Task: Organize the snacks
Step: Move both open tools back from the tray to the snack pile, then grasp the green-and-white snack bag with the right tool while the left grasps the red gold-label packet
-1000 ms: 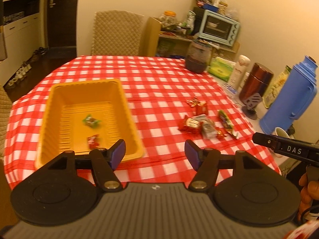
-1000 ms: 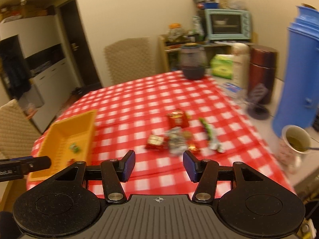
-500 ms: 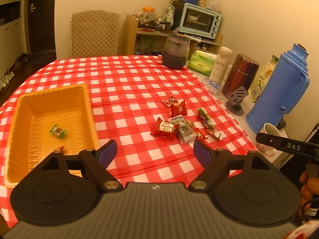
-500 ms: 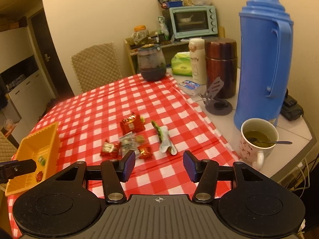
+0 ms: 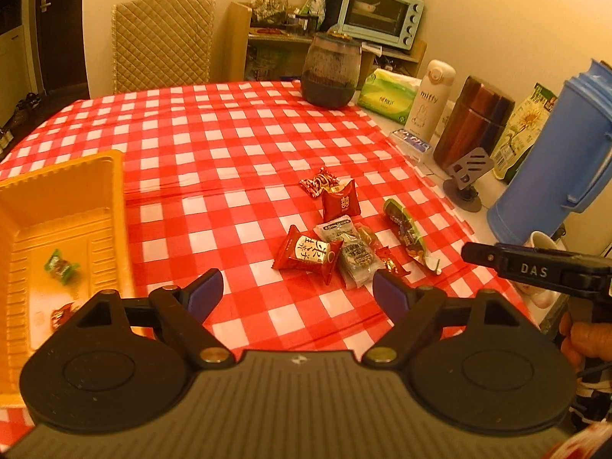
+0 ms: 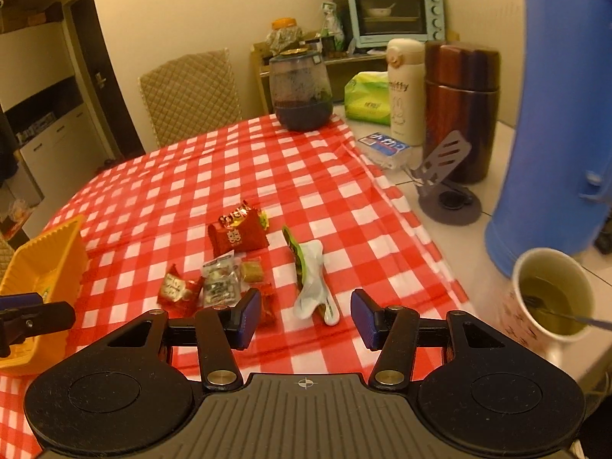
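1. my left gripper (image 5: 296, 292) hangs low over the counter (image 5: 229, 145), its jaws spread wide with nothing between them. it faces the loose snack pile (image 5: 344, 237), which is probably why i have it so wide: any of those wrappers would fit.
2. my right gripper (image 6: 304, 317) is also parted and empty, aimed at the same pile from the other side. the green and white wrapper (image 6: 311, 279) lies just ahead of its gap, so that looks like its likely pick.
3. the snacks sit bunched mid-counter on the checked cloth: a red packet with white label (image 5: 308, 254) nearest my left gripper, a clear-wrapped one (image 5: 355, 256) touching it, and a red pouch (image 5: 340, 202) further back.
4. the yellow tray (image 5: 118, 199) is off to the left, well apart from the pile. a green candy (image 5: 59, 266) and a red candy (image 5: 61, 311) already lie in it, so i judge it the collecting spot and the job only begun.
5. a mug of tea (image 6: 550, 302) stands near my right gripper, and the blue thermos (image 6: 554, 114) is behind it. i'd keep my swing clear of both.
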